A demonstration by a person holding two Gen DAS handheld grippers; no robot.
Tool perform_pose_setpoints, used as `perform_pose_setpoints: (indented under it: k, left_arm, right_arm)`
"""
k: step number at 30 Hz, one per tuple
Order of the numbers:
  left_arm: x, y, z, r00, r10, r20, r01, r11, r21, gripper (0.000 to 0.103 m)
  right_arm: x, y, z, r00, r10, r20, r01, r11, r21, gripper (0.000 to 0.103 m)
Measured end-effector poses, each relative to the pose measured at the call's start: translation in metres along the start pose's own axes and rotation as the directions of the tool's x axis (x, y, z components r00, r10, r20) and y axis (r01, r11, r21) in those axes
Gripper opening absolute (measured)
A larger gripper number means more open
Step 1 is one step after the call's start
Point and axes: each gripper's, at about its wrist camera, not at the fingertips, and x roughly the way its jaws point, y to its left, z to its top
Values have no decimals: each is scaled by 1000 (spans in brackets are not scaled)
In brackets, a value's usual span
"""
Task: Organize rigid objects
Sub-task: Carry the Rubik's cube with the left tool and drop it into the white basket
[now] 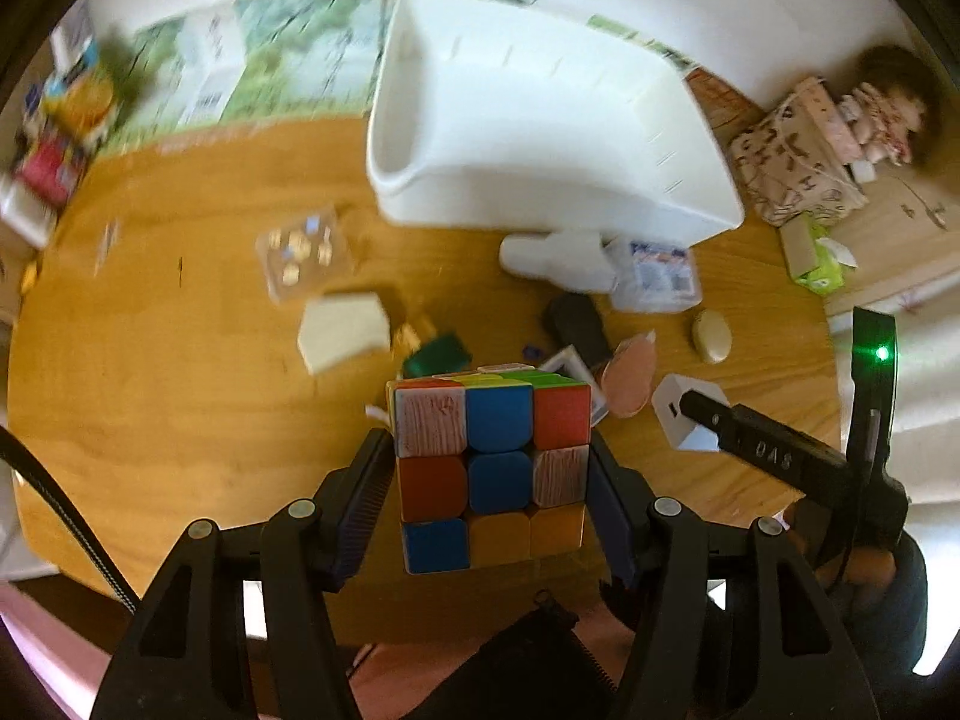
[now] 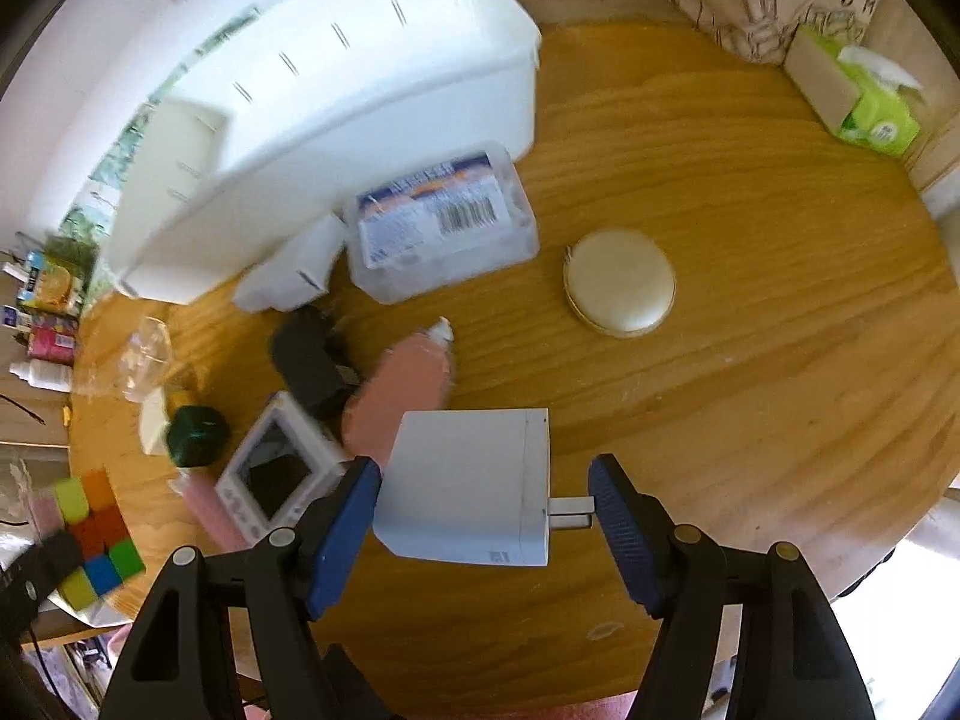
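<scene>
My left gripper (image 1: 489, 480) is shut on a Rubik's cube (image 1: 492, 468) and holds it above the round wooden table (image 1: 180, 420); the cube also shows at the left edge of the right wrist view (image 2: 96, 534). My right gripper (image 2: 483, 516) is closed around a white plug adapter (image 2: 465, 486), left pad on its body, right pad against its prongs (image 2: 570, 513). The adapter also shows in the left wrist view (image 1: 684, 411). A large white plastic bin (image 1: 540, 120) stands at the back of the table, also in the right wrist view (image 2: 336, 90).
On the table lie a clear labelled box (image 2: 444, 222), a cream oval case (image 2: 621, 291), a pink object (image 2: 402, 396), a black adapter (image 2: 312, 366), a white timer (image 2: 279, 471), a green cube (image 2: 198, 435), a white block (image 1: 342, 330) and a blister pack (image 1: 303, 252). A tissue box (image 2: 864, 102) stands far right.
</scene>
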Motion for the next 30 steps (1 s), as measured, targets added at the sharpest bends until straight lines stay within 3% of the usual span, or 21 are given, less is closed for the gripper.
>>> perform_pose_setpoints:
  k: [7,9,16,17,18,20,23,26,30]
  left_arm:
    - [-16,-13,32,997,-18,76,12,998,67,65]
    - [-21,-16,42,994,-22,103,13,997,81,65]
    - [-28,-28,71,979,-49,199,28,994,110,65]
    - [-30,-29,76,974,-54,221,30,994,108,65]
    - [-30,-31,80,970,-56,235,31,994,108,65]
    - [-29,-33,89,963,-55,265,28,994,104,65]
    - [-27,-34,101,954,-54,296,29,996,88,65]
    - [-23,-35,113,948,-55,312,33,996,77,65]
    - [-17,-37,125,929,-47,366,22,997,75,65]
  right_arm:
    - [-55,23,1,988,38,147,-21,993,-112,72]
    - [-59,25,18,980,52,191,-24,989,-147,72]
    - [-78,50,50,932,106,346,-18,968,-249,72]
    - [-82,51,55,915,93,391,10,967,-255,24]
    - [-84,51,58,904,115,413,1,963,-270,10]
    - [-93,47,74,879,175,443,-50,959,-280,8]
    - [-98,45,93,852,209,480,-63,951,-302,8]
    - [-95,43,107,853,226,471,-73,944,-322,8]
    - [-89,34,114,858,269,439,-120,934,-337,8]
